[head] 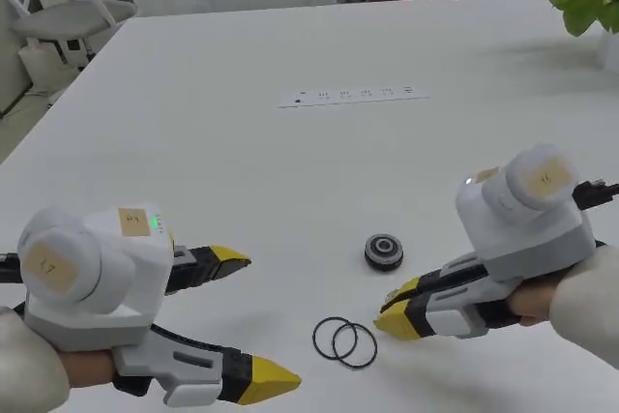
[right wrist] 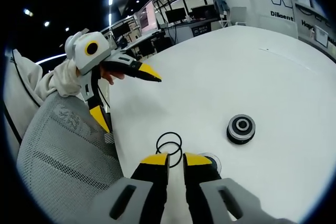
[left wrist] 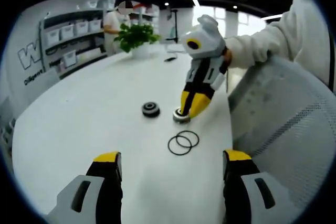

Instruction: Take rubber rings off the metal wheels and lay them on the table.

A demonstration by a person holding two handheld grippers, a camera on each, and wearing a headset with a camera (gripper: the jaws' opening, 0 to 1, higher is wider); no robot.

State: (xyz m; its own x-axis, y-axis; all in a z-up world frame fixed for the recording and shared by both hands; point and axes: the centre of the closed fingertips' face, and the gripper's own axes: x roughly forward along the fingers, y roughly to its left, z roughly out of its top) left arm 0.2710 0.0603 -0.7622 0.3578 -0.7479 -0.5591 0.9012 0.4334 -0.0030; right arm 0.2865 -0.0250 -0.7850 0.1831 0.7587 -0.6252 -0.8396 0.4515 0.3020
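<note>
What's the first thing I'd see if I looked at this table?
Two white grippers with yellow tips: the left gripper gapes wide at the lower left, the right gripper reaches in from the right. Between them two black rubber rings lie overlapping on the white table, a dark metal wheel just beyond.

I'm looking down at a white table (head: pixel 290 171). Two thin black rubber rings (head: pixel 344 340) are lying flat on it near the edge closest to me, overlapping each other. Just beyond them a small metal wheel (head: pixel 384 250) is sitting flat, apart from the loose pair, with a dark band around it. A second wheel (left wrist: pixel 177 117) is resting close by, half hidden, so I'm only guessing it matches. Farther out a flat strip (head: pixel 353 96) with small dark marks is lying in the top, and a potted plant (left wrist: pixel 136 35) is standing at the far end.
</note>
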